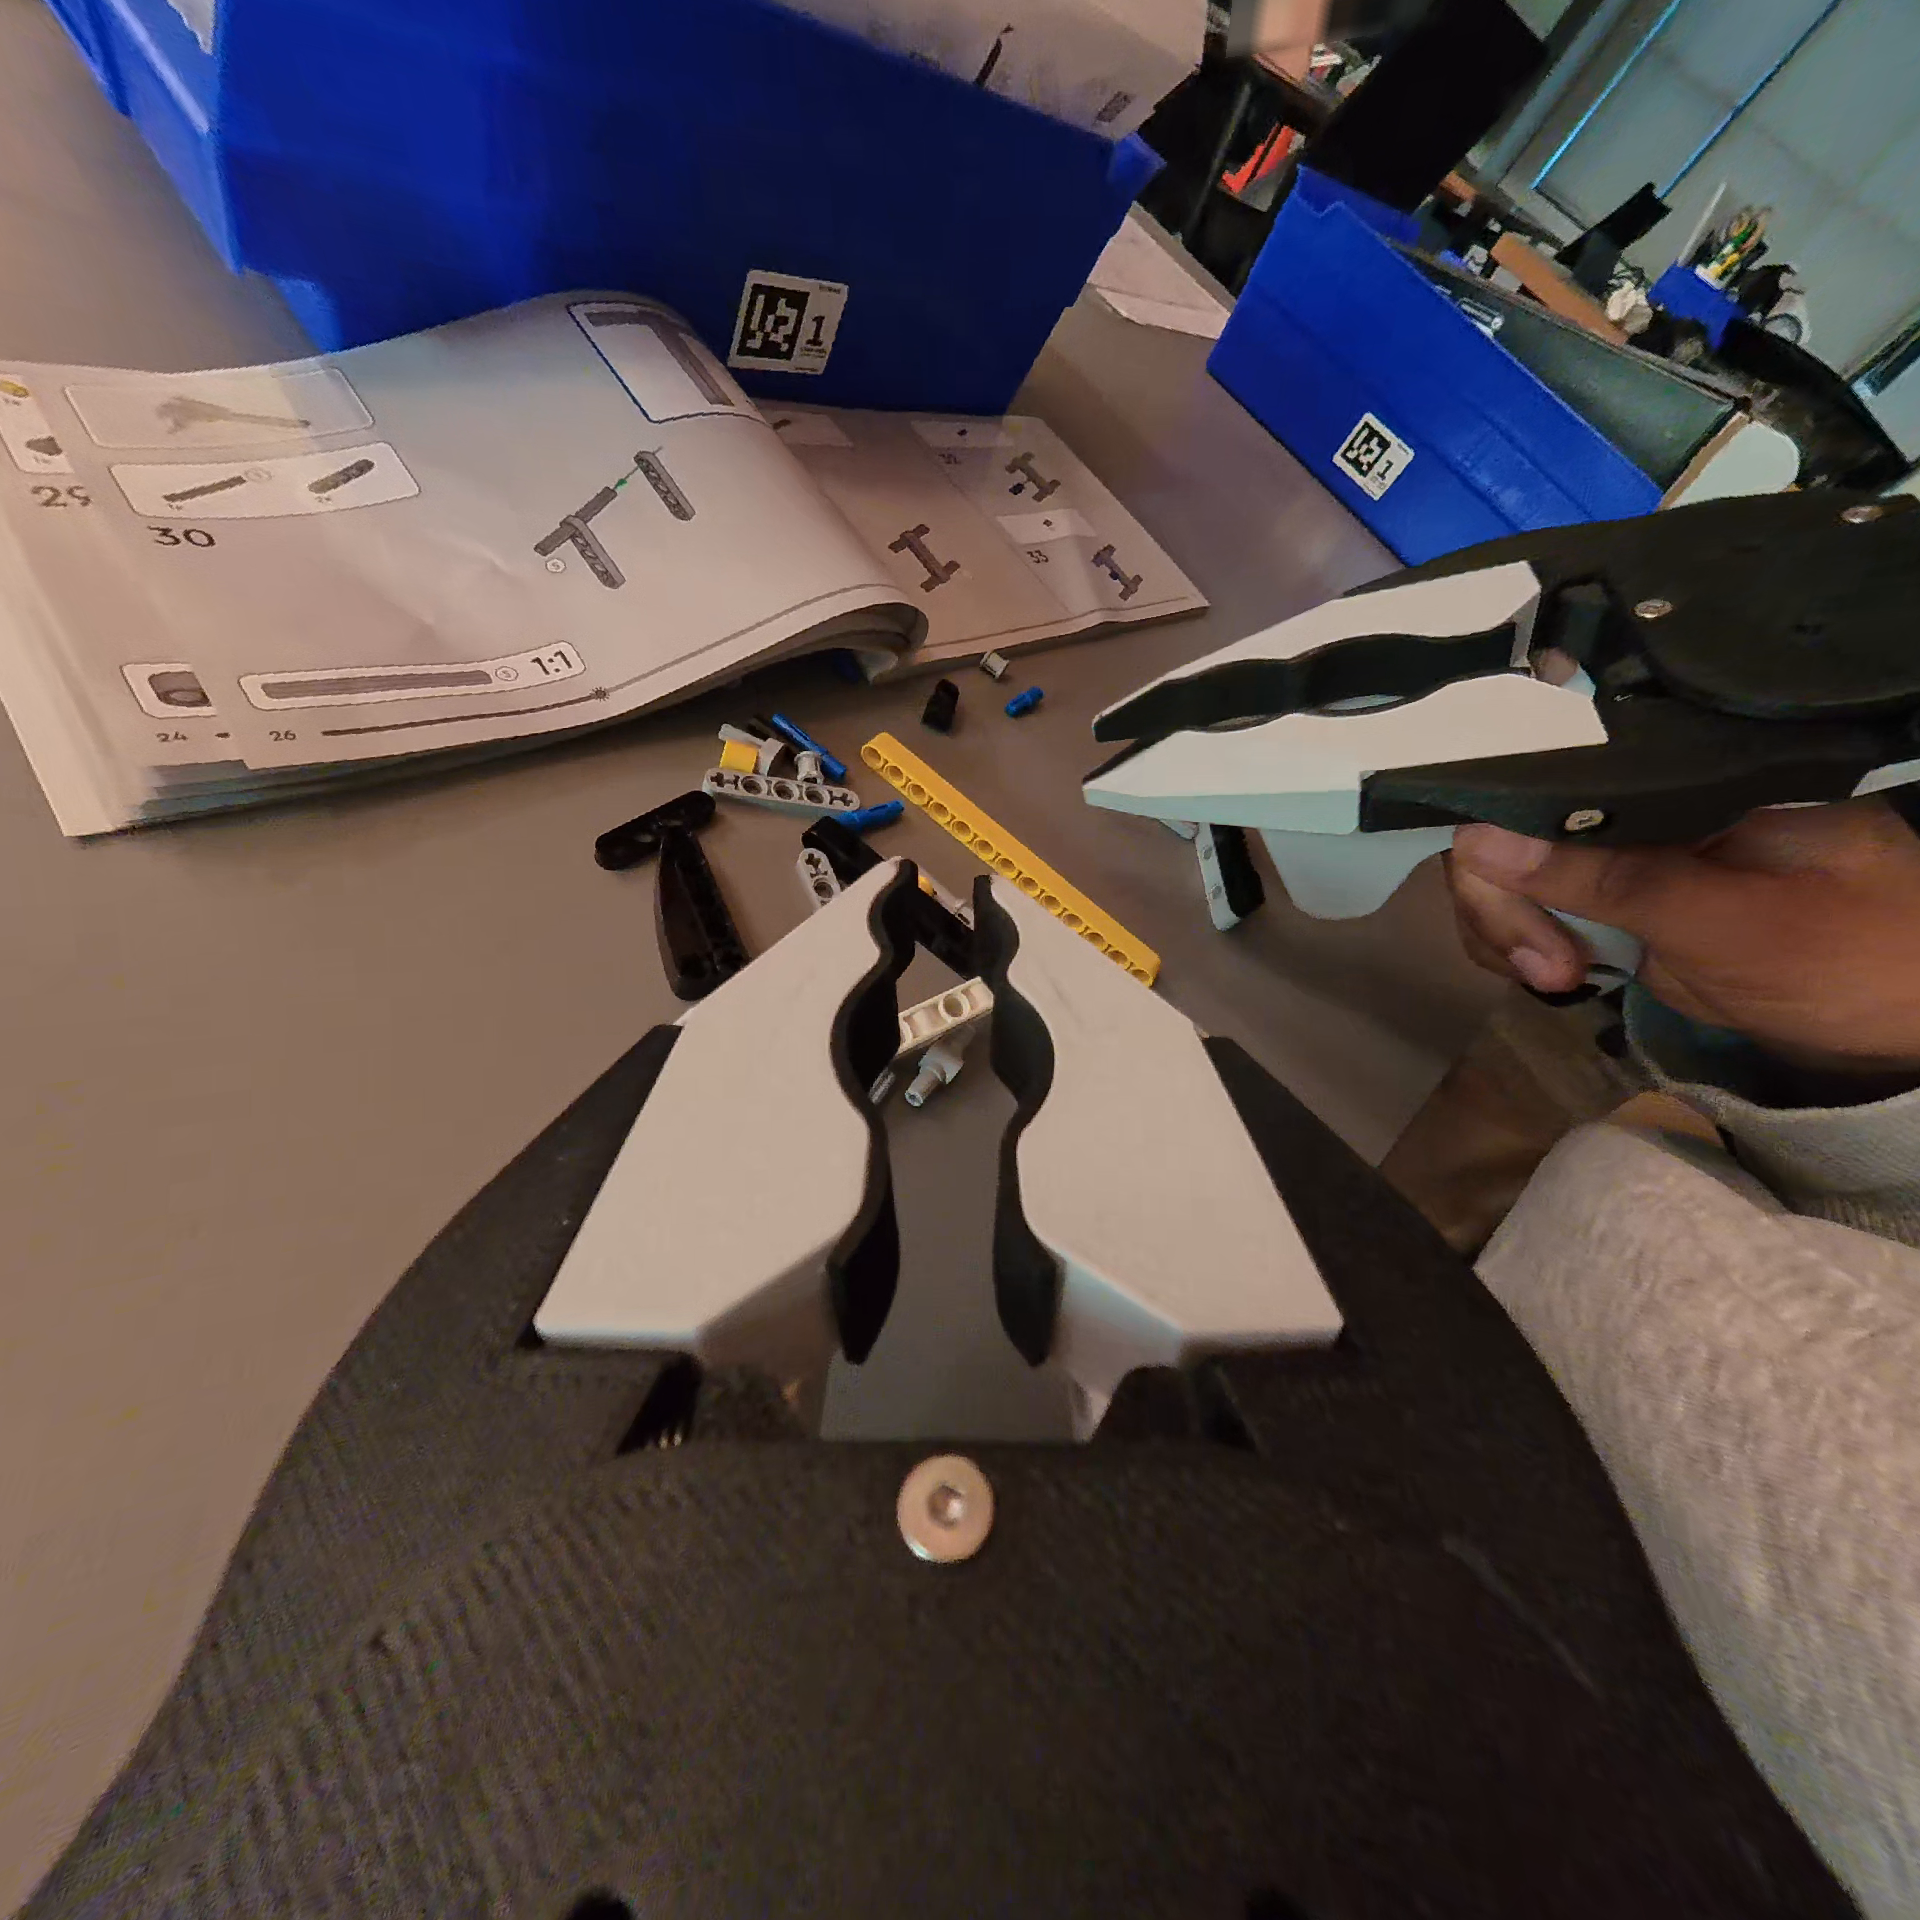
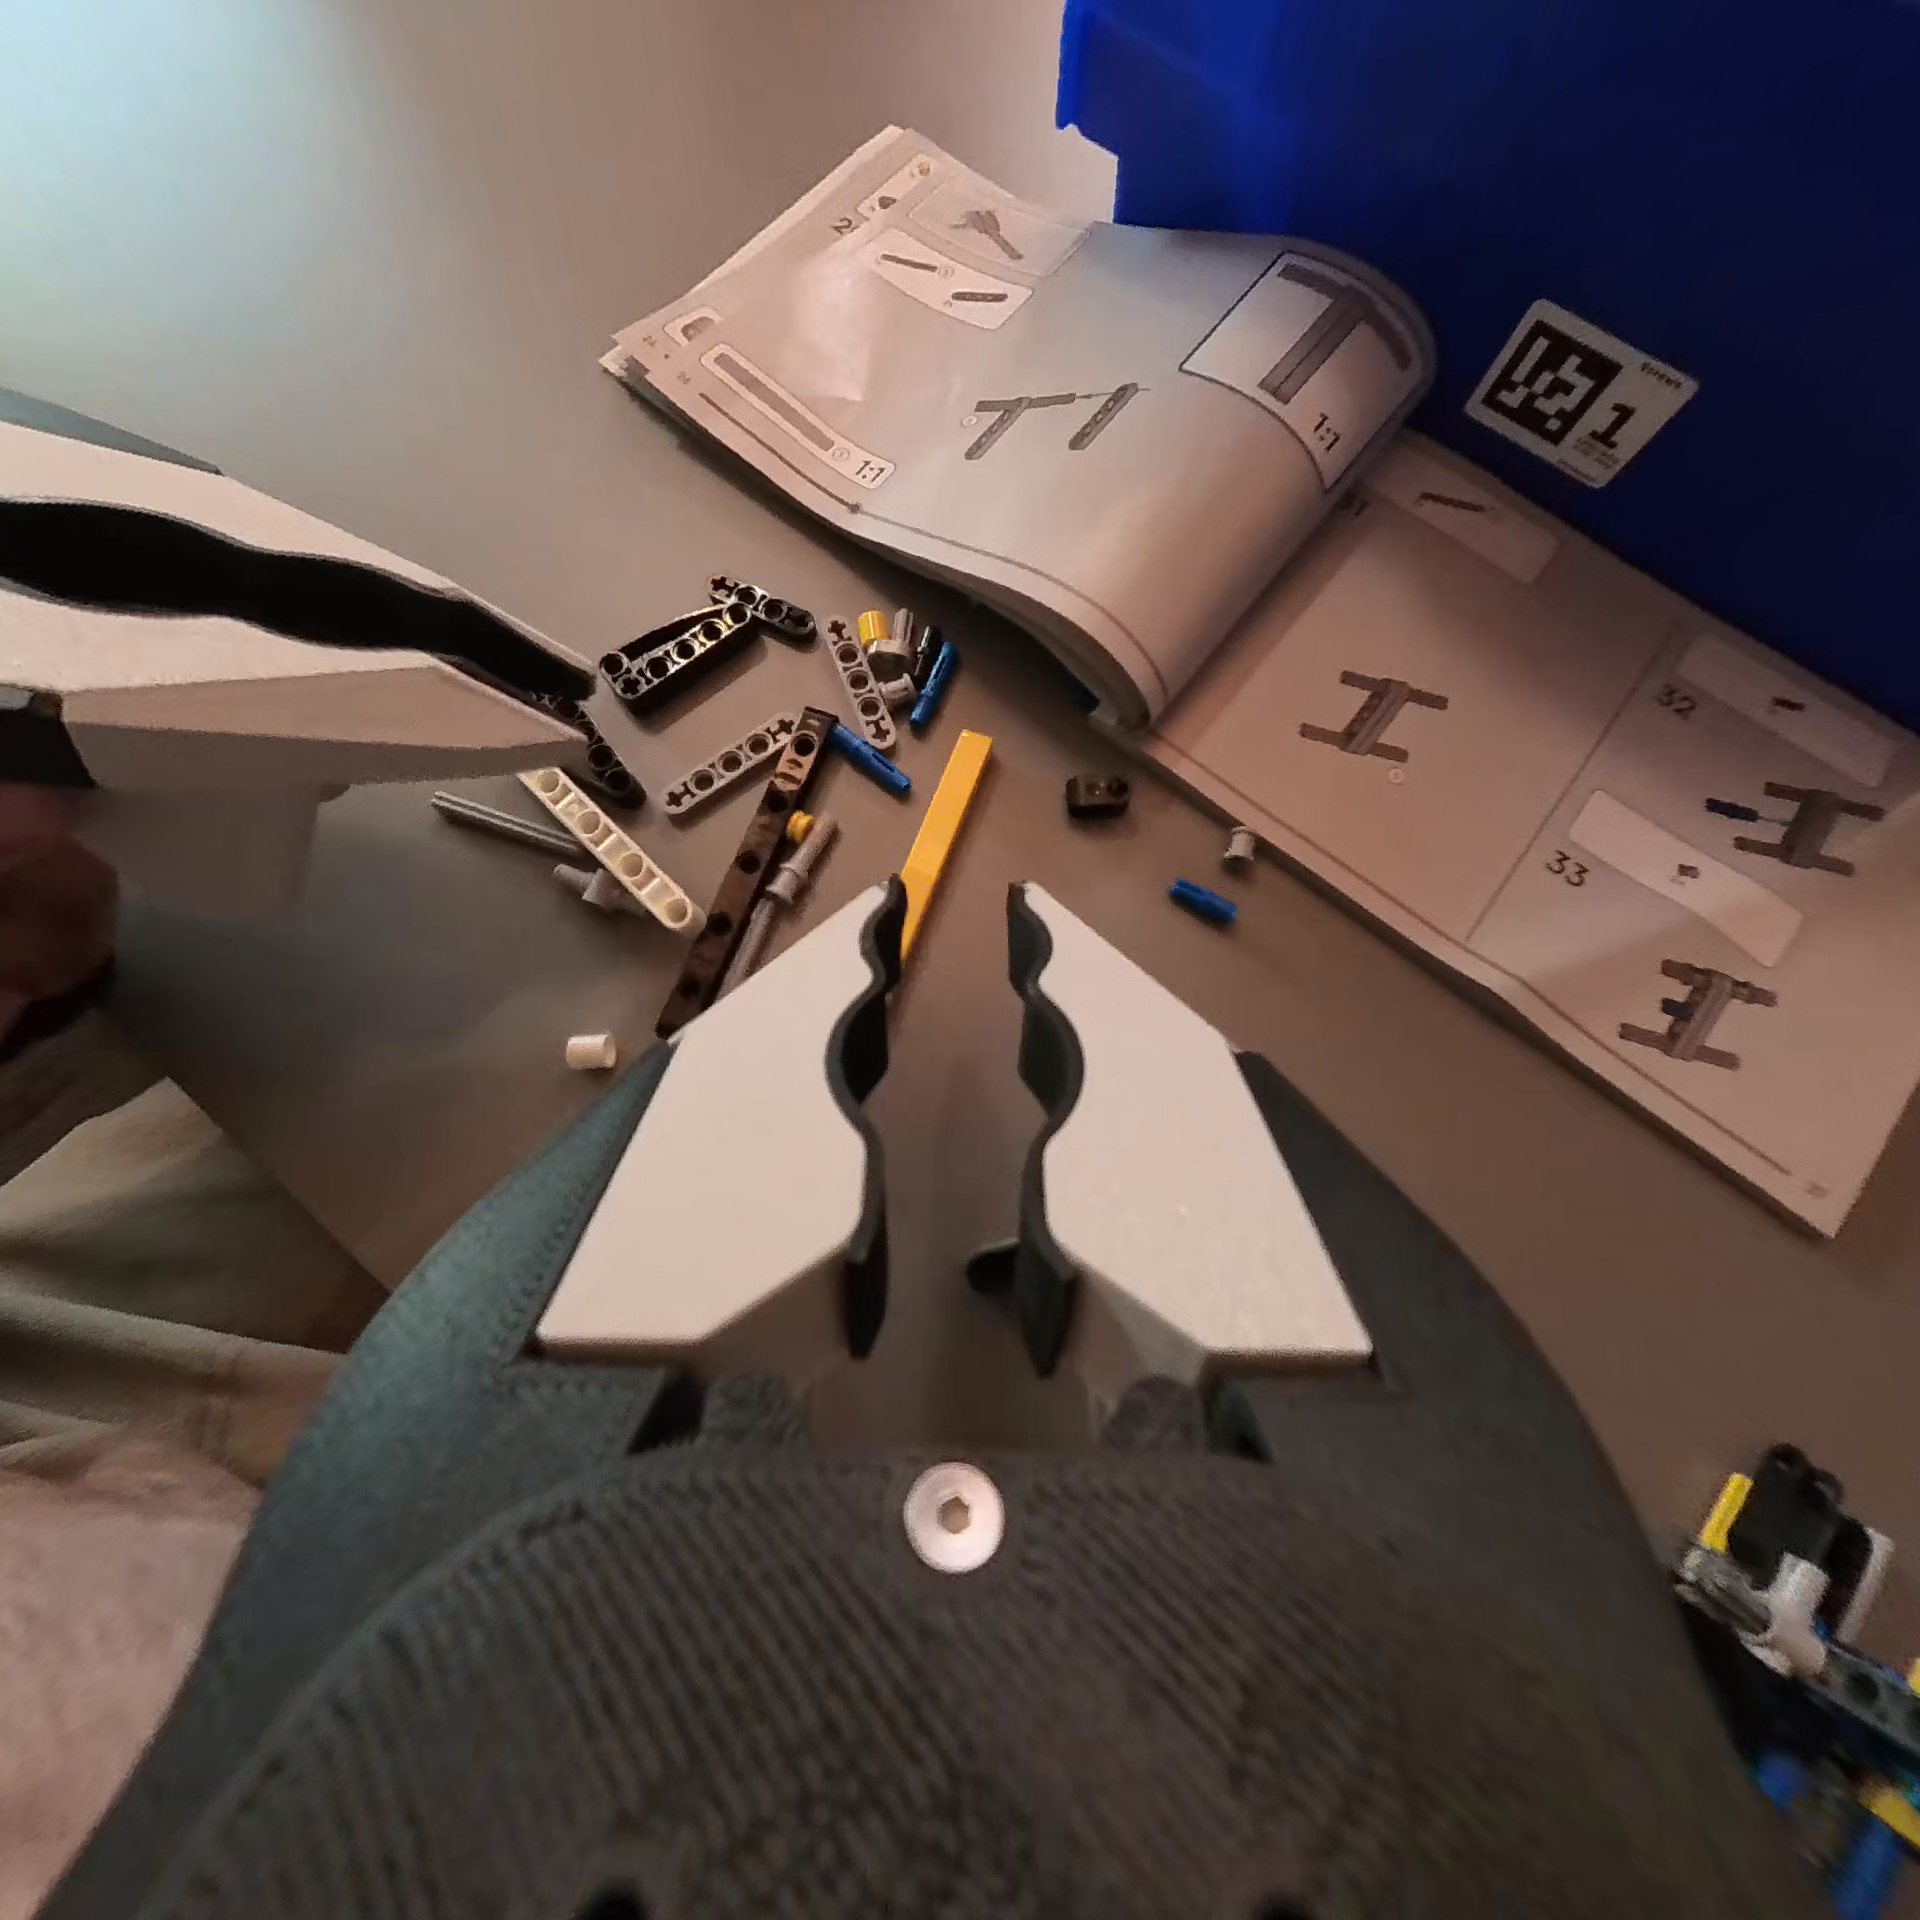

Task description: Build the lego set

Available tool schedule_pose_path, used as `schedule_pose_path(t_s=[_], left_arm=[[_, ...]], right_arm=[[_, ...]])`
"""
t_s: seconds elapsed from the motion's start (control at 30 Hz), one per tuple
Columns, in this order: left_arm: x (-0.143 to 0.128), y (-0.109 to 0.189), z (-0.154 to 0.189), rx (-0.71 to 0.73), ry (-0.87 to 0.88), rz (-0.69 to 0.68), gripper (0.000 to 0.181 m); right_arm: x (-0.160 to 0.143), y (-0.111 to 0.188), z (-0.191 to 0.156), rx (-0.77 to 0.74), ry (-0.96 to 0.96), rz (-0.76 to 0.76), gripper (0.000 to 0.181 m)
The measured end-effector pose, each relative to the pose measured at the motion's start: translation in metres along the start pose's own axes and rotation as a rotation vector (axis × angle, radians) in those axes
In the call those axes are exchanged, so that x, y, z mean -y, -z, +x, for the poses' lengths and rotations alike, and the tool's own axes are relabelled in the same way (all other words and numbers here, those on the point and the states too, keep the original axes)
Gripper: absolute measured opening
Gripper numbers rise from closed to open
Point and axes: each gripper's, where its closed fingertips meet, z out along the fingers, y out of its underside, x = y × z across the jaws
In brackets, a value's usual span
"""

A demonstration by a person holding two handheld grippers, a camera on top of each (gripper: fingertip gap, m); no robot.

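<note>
Hovering over the grey tabletop [image 1: 312,1039], we hold the left gripper [image 1: 940,883] with its white, black-padded fingers narrowly parted and empty above a loose scatter of lego pieces. The right gripper [image 2: 951,894] hangs beside it, its fingers likewise a narrow gap apart, gripping nothing. Between the two lies the long yellow plastic beam with a row of holes [image 1: 1013,857], flat on the table, running from far left to near right. Left of it we see a black T-shaped assembly of beams [image 1: 681,883], and nearby a pale grey holed beam [image 2: 613,847] and small blue pins [image 2: 1202,901]. The open paper instruction booklet [image 1: 468,582] lies beyond the pieces, against a blue plastic bin with a square marker sticker [image 1: 665,197]. A partly built yellow, black and blue model [image 2: 1797,1590] sits at the near right.
</note>
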Motion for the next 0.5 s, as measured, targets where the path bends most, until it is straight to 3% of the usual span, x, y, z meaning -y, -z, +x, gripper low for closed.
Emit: schedule_pose_path(t_s=[0.03, 0.5], left_arm=[[0.0000, -0.0002, 0.0000, 0.001, -0.002, -0.001, 0.009], [0.0030, 0.0026, -0.0050, 0.039, -0.016, 0.015, 0.009]], right_arm=[[0.0010, -0.0005, -0.0003, -0.001, 0.004, 0.002, 0.019], [0.0050, 0.0019, -0.0030, 0.010, 0.006, 0.024, 0.022]])
